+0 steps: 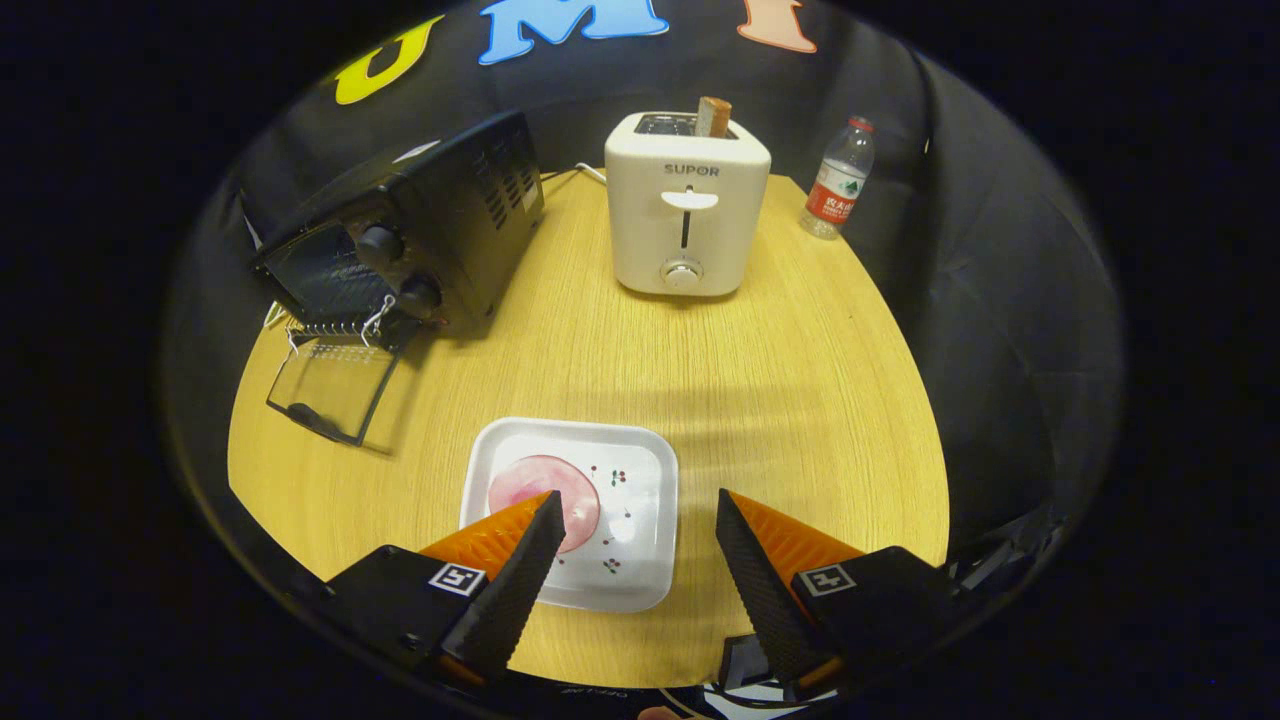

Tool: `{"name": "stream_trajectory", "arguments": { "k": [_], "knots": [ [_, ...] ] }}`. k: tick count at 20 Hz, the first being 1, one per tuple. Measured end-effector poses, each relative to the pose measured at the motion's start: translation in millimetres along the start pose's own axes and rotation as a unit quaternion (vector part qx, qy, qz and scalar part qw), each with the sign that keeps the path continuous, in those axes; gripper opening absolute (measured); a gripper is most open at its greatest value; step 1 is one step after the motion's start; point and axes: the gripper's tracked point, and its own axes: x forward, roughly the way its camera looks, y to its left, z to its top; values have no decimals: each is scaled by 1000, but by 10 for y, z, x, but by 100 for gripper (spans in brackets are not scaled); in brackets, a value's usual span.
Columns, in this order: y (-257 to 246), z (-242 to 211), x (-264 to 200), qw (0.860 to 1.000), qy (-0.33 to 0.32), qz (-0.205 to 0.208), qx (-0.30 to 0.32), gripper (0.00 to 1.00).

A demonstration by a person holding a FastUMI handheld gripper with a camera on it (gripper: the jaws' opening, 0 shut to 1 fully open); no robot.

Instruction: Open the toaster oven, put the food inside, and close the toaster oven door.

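Note:
A black toaster oven [420, 235] stands at the far left of the wooden table [800, 400], its glass door [330, 385] folded down flat onto the tabletop. Near me lies a white square plate [640, 470] with a round pink slice of food [545, 490] on its left half. My gripper [637, 505] hovers above the plate, open, nothing between its fingers. The left fingertip overlaps the pink slice in the view; the right finger is past the plate's right rim.
A white pop-up toaster [685, 205] with a slice of bread [713, 116] sticking out stands at the back middle. A plastic water bottle [838, 180] stands at the far right corner. A wire rack [335, 325] shows at the oven's mouth.

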Motion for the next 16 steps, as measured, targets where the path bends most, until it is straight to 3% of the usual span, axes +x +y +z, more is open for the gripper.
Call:
{"name": "stream_trajectory", "arguments": {
  "k": [6,12,13,16],
  "knots": [
    [-211,-214,260,996,93,0,-2,98],
    [-200,-291,419,992,128,13,4,96],
    [-181,-308,448,992,128,15,1,92],
    [-144,-313,486,991,130,26,0,64]
  ]
}}
